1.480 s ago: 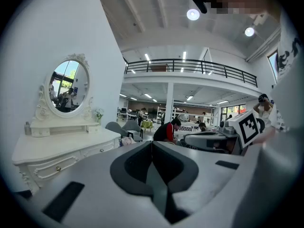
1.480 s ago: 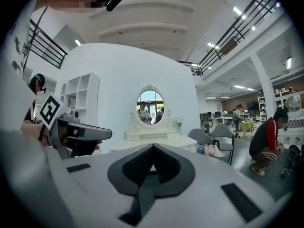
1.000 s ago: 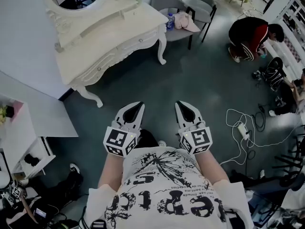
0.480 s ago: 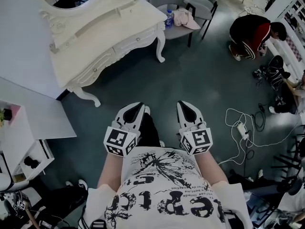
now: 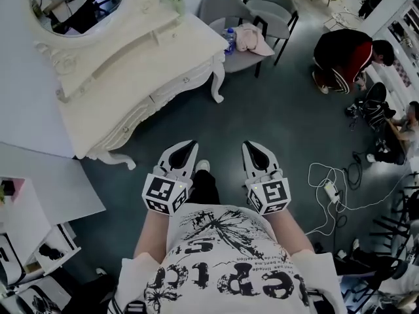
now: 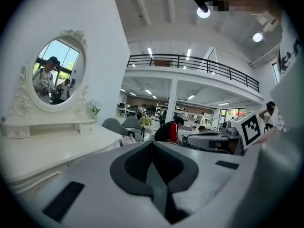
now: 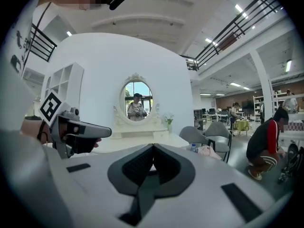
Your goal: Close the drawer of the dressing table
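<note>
Low in the head view, side by side: left gripper (image 5: 190,144) and right gripper (image 5: 251,144), white plastic shells, each with a cube of black-and-white square markers. Left jaws closed, matte dark grey pads meeting along one seam, nothing between. Right jaws closed likewise, empty.

At upper left, well apart from both: dressing table (image 5: 131,64), cream-white and glossy, with carved scroll edges, curved legs and an oval mirror (image 5: 72,5). Along its front edge, drawer (image 5: 178,84) fronts with small round knobs, seemingly flush, though too small to be sure.

Just beside the table, grey padded chairs (image 5: 226,8), one bearing a pink cloth (image 5: 251,38) and a bottle (image 5: 229,36) with a blue label, unreadable. On the dark floor (image 5: 275,123), a white power strip (image 5: 329,190) with looping cable. Across the white T-shirt (image 5: 229,260), large black letters, upside down, not legible.
</note>
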Demonstrator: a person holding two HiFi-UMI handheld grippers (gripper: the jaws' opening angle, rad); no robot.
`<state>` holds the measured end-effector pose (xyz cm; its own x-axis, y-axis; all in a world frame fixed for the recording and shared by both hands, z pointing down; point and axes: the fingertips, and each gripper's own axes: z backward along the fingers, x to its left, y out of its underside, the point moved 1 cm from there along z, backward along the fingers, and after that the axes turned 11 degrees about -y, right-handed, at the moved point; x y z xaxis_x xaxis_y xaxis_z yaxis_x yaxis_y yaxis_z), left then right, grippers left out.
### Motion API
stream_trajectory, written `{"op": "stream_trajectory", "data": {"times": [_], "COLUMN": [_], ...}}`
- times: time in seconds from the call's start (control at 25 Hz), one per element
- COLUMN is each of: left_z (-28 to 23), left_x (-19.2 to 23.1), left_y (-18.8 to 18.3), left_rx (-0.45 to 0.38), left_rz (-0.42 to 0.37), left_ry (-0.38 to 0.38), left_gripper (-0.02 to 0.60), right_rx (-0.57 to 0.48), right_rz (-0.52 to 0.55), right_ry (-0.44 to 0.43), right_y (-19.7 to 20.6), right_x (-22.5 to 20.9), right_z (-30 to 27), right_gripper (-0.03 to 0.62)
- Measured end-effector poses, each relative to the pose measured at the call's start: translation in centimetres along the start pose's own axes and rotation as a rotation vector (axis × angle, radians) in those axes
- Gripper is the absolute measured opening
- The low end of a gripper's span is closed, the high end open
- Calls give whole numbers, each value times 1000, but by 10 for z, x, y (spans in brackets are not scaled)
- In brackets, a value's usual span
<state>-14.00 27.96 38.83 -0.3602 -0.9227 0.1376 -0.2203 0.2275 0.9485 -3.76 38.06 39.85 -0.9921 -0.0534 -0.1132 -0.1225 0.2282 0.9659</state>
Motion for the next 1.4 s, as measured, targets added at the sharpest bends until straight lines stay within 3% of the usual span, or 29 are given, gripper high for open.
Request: {"op": "stream_trajectory", "data": {"times": [0.44, 0.72, 1.04, 1.4], "left_z": [-123, -158, -196, -262], "left_x": [151, 213, 266, 312], "left_y": [-87, -93, -96, -132], "left_rx": [-52, -27, -11, -56], "left_rz": [-2, 40, 65, 147], "left_ry": [-23, -96, -266, -516], "left_gripper": [20, 20, 20, 20], "right_rx": [-2, 39, 72, 97], "right_rz": [23, 67, 35, 127], "right_ry": [0, -91, -231, -465], "right_y": [-69, -89, -89, -133], "right_x": [-72, -92, -131, -191], "right_z": [-180, -266, -358, -463], "right_gripper": [17, 17, 17, 17]}}
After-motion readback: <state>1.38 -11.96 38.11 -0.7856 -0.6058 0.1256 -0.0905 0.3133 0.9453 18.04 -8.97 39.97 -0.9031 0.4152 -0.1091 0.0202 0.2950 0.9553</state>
